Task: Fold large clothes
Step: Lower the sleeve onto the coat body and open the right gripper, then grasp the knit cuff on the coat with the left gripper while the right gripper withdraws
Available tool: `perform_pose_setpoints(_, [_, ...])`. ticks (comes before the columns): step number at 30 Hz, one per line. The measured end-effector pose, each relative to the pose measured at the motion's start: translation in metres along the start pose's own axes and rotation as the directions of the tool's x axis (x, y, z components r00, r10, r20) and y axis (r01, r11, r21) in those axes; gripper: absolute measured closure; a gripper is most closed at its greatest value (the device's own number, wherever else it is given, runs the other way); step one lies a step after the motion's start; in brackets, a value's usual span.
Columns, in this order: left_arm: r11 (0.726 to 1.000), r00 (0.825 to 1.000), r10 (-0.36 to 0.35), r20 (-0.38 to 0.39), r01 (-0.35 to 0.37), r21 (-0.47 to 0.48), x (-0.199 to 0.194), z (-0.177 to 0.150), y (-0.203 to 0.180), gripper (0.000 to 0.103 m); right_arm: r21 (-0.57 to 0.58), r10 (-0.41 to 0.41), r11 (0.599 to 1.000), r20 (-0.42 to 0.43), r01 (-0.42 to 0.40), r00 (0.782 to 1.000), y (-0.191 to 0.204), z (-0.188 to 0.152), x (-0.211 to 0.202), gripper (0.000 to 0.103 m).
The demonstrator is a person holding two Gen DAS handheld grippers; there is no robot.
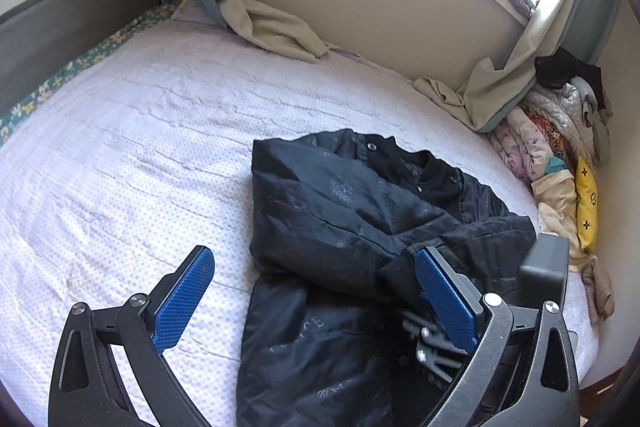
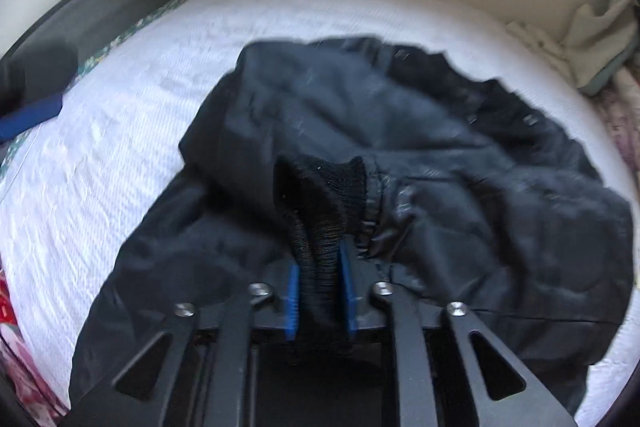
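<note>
A black jacket is lying on the bed, spread over its dotted white cover toward the near edge, with its snap-button collar pointing at the wall and one sleeve folded across the body.

In the right wrist view the right gripper is reaching over the jacket, and the sleeve's black ribbed knit cuff is sitting between the blue fingers. The fingers are standing only a little apart, close against the cuff on both sides (the frame is too blurred to tell whether the pads are actually pressing on the knit).

In the left wrist view the left gripper is hovering above the jacket's near half with its fingers spread wide and nothing between them. One finger is hanging over the bare bed cover just beside the jacket's edge, and the other is hanging over the folded sleeve.

No real containers are showing. A pile of mixed clothes is heaped in the far corner of the bed, well apart from the jacket, with a yellow patterned piece at its side. Beige curtains are draping onto the bed along the wall, and a floral sheet edge is showing beside the dark headboard.
</note>
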State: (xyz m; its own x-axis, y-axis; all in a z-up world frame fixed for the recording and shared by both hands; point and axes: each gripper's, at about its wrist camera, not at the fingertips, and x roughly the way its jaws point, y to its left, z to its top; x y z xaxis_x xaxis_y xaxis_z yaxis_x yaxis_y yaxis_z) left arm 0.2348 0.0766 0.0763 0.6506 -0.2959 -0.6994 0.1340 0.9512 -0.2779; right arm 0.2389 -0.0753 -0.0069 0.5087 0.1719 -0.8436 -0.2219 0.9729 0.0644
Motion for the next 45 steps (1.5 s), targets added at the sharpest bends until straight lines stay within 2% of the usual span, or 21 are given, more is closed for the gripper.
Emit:
perform_pose_setpoints(2, [1.000, 1.000, 0.000, -0.012, 0.000, 0.004, 0.004, 0.000, -0.001, 0.001, 0.029, 0.030, 0.999, 0.025, -0.031, 0.999, -0.009, -0.002, -0.015, 0.044])
perform_pose_setpoints(4, [1.000, 1.000, 0.003, -0.025, -0.003, 0.015, 0.010, -0.002, -0.004, 0.001, 0.066, 0.053, 0.996, 0.078, -0.058, 0.996, -0.029, -0.006, -0.043, 0.036])
perform_pose_setpoints(7, [1.000, 0.998, -0.021, -0.066, 0.022, 0.019, 0.021, -0.009, -0.009, 0.004, 0.133, 0.056, 0.988, 0.142, -0.075, 0.988, -0.069, -0.007, -0.079, 0.034])
perform_pose_setpoints(10, [0.994, 0.980, -0.109, -0.167, 0.112, 0.006, 0.041, -0.024, -0.019, 0.012, 0.203, -0.036, 0.979, 0.238, -0.014, 0.971, -0.114, -0.012, -0.109, 0.029])
perform_pose_setpoints(12, [0.987, 0.959, -0.154, -0.240, 0.159, 0.000, 0.058, -0.034, -0.029, 0.020, 0.280, -0.103, 0.960, 0.269, 0.025, 0.958, -0.143, -0.019, -0.121, 0.029])
perform_pose_setpoints(14, [0.981, 0.935, -0.184, -0.305, 0.192, -0.004, 0.075, -0.043, -0.038, 0.030, 0.334, -0.107, 0.942, 0.261, 0.014, 0.959, -0.165, -0.021, -0.129, 0.029])
perform_pose_setpoints(15, [0.979, 0.920, -0.193, -0.340, 0.204, -0.002, 0.086, -0.048, -0.045, 0.031, 0.363, -0.102, 0.932, 0.279, -0.006, 0.955, -0.176, -0.023, -0.136, 0.029])
perform_pose_setpoints(18, [0.971, 0.892, -0.213, -0.399, 0.239, 0.015, 0.103, -0.055, -0.060, 0.034, 0.431, -0.102, 0.901, 0.315, -0.046, 0.944, -0.199, -0.026, -0.150, 0.028])
perform_pose_setpoints(19, [0.970, 0.888, -0.215, -0.407, 0.243, 0.020, 0.106, -0.057, -0.062, 0.039, 0.449, -0.105, 0.892, 0.323, -0.055, 0.941, -0.206, -0.027, -0.153, 0.028])
perform_pose_setpoints(20, [0.967, 0.881, -0.218, -0.421, 0.252, 0.028, 0.111, -0.059, -0.066, 0.053, 0.462, -0.111, 0.885, 0.327, -0.056, 0.938, -0.210, -0.028, -0.156, 0.028])
perform_pose_setpoints(21, [0.968, 0.878, -0.209, -0.431, 0.249, 0.040, 0.115, -0.059, -0.069, 0.061, 0.472, -0.114, 0.880, 0.329, -0.059, 0.937, -0.214, -0.029, -0.157, 0.028])
perform_pose_setpoints(22, [0.968, 0.878, -0.201, -0.434, 0.245, 0.047, 0.118, -0.059, -0.070, 0.080, 0.481, -0.114, 0.875, 0.329, -0.062, 0.937, -0.216, -0.029, -0.155, 0.028])
perform_pose_setpoints(23, [0.965, 0.875, -0.215, -0.433, 0.258, 0.043, 0.119, -0.057, -0.071, 0.083, 0.494, -0.114, 0.867, 0.327, -0.067, 0.938, -0.220, -0.030, -0.155, 0.028])
perform_pose_setpoints(25, [0.963, 0.888, -0.220, -0.404, 0.263, 0.053, 0.112, -0.049, -0.072, 0.085, 0.509, -0.112, 0.858, 0.322, -0.072, 0.940, -0.224, -0.032, -0.153, 0.028])
perform_pose_setpoints(29, [0.960, 0.931, -0.210, -0.297, 0.255, 0.120, 0.080, -0.017, -0.073, 0.087, 0.524, -0.137, 0.850, 0.306, -0.047, 0.942, -0.232, -0.034, -0.156, 0.028])
perform_pose_setpoints(31, [0.968, 0.957, -0.173, -0.233, 0.209, 0.140, 0.068, 0.003, -0.062, 0.087, 0.542, -0.147, 0.839, 0.299, -0.041, 0.943, -0.238, -0.035, -0.156, 0.028])
perform_pose_setpoints(33, [0.978, 0.975, -0.102, -0.196, 0.134, 0.161, 0.069, 0.012, -0.050, 0.087, 0.561, -0.157, 0.827, 0.294, -0.037, 0.943, -0.243, -0.039, -0.158, 0.028])
perform_pose_setpoints(35, [0.985, 0.974, -0.069, -0.215, 0.100, 0.139, 0.080, 0.013, -0.036, 0.087, 0.574, -0.161, 0.818, 0.283, -0.033, 0.945, -0.247, -0.041, -0.156, 0.028])
perform_pose_setpoints(39, [0.995, 0.951, -0.016, -0.310, 0.045, 0.088, 0.117, -0.003, -0.013, 0.087, 0.596, -0.175, 0.803, 0.249, -0.009, 0.953, -0.255, -0.045, -0.151, 0.028])
perform_pose_setpoints(42, [0.994, 0.952, 0.006, -0.305, 0.027, 0.103, 0.119, -0.007, -0.019, 0.086, 0.606, -0.173, 0.795, 0.228, -0.001, 0.958, -0.259, -0.047, -0.148, 0.029])
perform_pose_setpoints(45, [0.991, 0.957, 0.039, -0.288, -0.001, 0.131, 0.114, -0.004, -0.025, 0.077, 0.614, -0.176, 0.789, 0.216, 0.007, 0.960, -0.263, -0.050, -0.148, 0.029])
